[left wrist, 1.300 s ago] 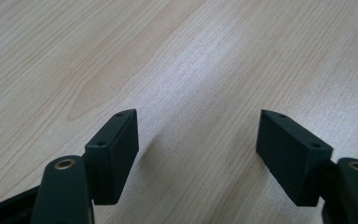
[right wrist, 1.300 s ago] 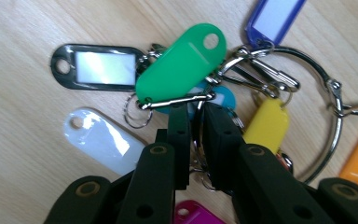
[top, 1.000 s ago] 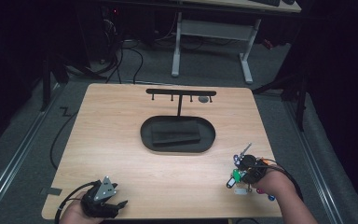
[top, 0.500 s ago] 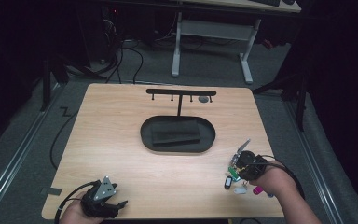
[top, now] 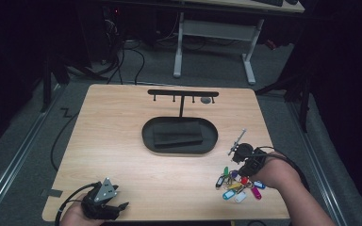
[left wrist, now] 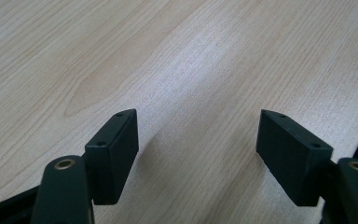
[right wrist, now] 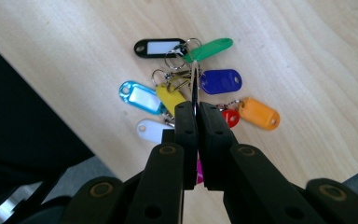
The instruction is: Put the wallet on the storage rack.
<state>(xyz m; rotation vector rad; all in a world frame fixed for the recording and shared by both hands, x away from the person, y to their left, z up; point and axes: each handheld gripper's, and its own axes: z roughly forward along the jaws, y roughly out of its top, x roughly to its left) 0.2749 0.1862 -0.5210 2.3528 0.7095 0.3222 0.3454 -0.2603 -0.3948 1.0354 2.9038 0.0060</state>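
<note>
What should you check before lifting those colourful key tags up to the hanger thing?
1. Right gripper jaws shut on the key ring: ok.
2. Tags all hanging free of the table: not ok, they lie on it.
3. Hooks on the rack free: cannot tell, something grey sits at one end.
4. Left gripper out of the way, jaws open: ok.
5. Ring held firmly enough: cannot tell.

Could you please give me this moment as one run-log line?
left hand-held gripper: open, over bare table | right hand-held gripper: shut on key ring | key tags: on table
</note>
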